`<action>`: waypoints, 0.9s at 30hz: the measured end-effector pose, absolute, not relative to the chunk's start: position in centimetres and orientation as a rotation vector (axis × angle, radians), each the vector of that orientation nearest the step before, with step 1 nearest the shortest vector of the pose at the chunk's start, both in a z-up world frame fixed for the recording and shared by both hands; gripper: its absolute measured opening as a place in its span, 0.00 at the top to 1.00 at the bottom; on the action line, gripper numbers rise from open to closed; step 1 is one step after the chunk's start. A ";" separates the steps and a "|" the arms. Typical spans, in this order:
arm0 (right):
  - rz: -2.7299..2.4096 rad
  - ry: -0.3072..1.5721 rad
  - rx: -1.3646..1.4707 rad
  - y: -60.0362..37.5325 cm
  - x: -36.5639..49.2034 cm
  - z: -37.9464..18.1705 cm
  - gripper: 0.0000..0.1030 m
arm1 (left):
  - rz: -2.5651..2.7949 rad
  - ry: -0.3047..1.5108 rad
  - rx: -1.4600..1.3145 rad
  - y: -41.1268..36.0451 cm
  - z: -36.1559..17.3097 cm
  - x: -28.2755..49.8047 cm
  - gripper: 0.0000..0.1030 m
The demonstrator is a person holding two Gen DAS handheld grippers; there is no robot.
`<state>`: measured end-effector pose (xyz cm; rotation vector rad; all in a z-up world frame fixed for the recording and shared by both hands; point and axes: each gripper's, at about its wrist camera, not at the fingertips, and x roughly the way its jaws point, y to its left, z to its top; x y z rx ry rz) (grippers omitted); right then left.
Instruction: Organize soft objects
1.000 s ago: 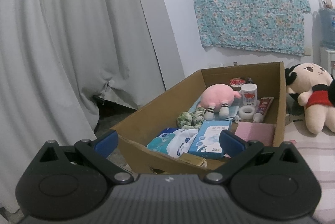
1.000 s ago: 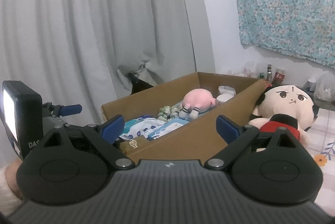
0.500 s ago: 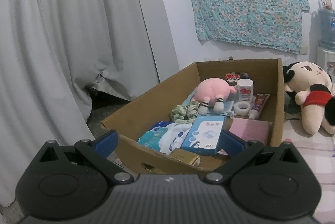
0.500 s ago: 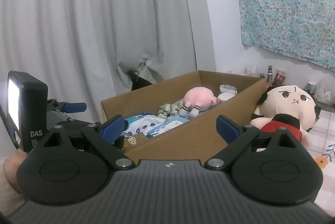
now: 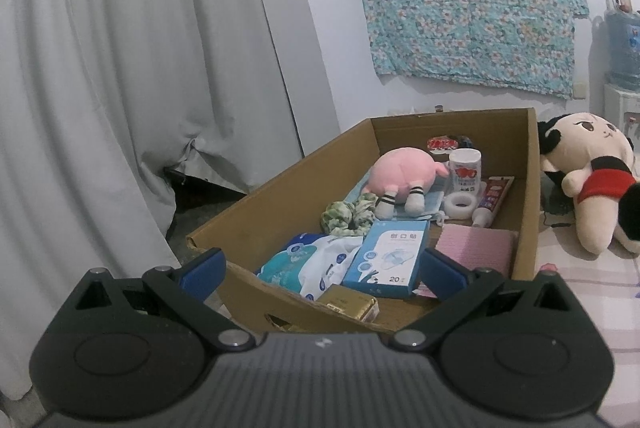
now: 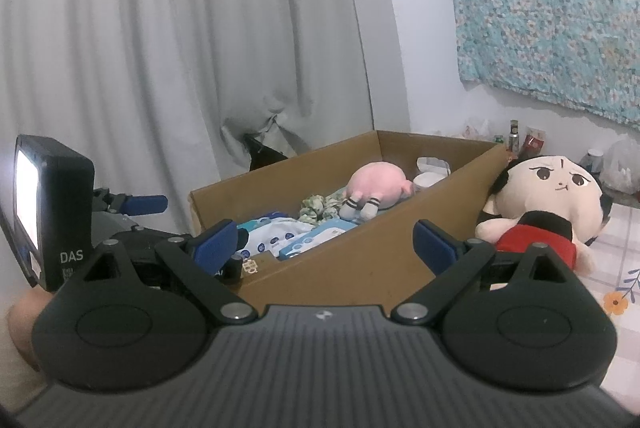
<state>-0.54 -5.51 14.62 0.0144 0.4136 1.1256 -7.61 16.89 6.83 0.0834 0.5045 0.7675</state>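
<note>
Left wrist view: a round pink plush toy (image 5: pixel 400 175) with striped feet lies inside the open brown cardboard box (image 5: pixel 531 188), toward its far end.
A green fabric scrunchie (image 5: pixel 347 215) lies just beside it; a big-headed doll in red (image 6: pixel 540 204) lies outside, against the box's right wall. The left gripper (image 5: pixel 322 270) and right gripper (image 6: pixel 324 242) both hover spread wide, holding nothing.

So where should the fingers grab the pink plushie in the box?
Probably the pink plushie by its round body, coming down from above. It lies on its belly, striped feet toward the camera, with a white cup close beside it, so the top is freest.
</note>
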 end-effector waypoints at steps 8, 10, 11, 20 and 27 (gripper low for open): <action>1.142 0.418 0.014 -5.4 -0.9 14.6 0.08 | 0.763 0.508 0.100 16.5 6.8 -7.5 0.00; 1.144 0.416 0.012 -5.4 -1.0 14.6 0.08 | 0.763 0.507 0.097 16.5 6.8 -7.5 0.00; 1.146 0.418 0.011 -5.4 -1.0 14.6 0.08 | 0.762 0.505 0.095 16.5 6.8 -7.4 0.00; 1.138 0.418 0.026 -5.6 -0.8 14.7 0.08 | 0.770 0.501 0.148 16.2 6.9 -7.5 0.00; 1.120 0.408 0.006 -5.2 -1.0 14.2 0.08 | 0.759 0.491 0.140 16.3 7.0 -7.6 0.00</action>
